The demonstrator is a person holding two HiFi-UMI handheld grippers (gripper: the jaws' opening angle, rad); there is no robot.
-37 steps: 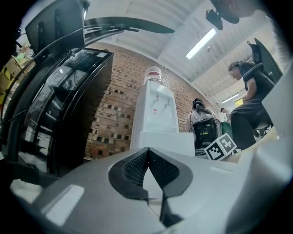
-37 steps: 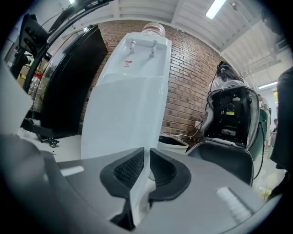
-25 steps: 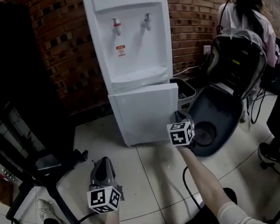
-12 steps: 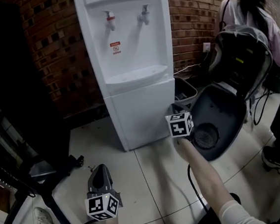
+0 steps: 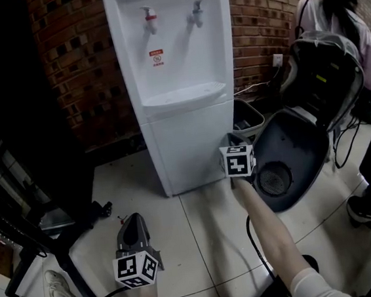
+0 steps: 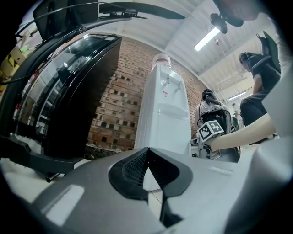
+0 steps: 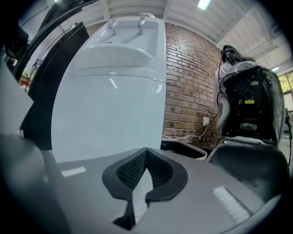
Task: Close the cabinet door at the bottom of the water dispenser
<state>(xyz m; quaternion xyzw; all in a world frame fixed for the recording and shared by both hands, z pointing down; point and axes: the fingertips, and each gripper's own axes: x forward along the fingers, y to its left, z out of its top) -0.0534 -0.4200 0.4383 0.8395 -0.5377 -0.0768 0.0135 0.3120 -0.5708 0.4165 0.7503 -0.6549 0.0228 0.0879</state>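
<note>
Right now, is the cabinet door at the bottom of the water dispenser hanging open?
No, the cabinet door lies flush with the front of the water dispenser, no gap showing.

Backed at the far side by a red brick wall (image 5: 78, 70), floored in pale glossy tiles (image 5: 182, 244), flanked left by a tall black cabinet (image 5: 15, 96), lit overhead by a fluorescent tube (image 6: 211, 39).

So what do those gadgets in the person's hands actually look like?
The left gripper and the right gripper are matching grey plastic wedges. Each ends in black ribbed rubber pads and carries a white cube with black square markers at the hand end. The right arm wears a white sleeve.
</note>
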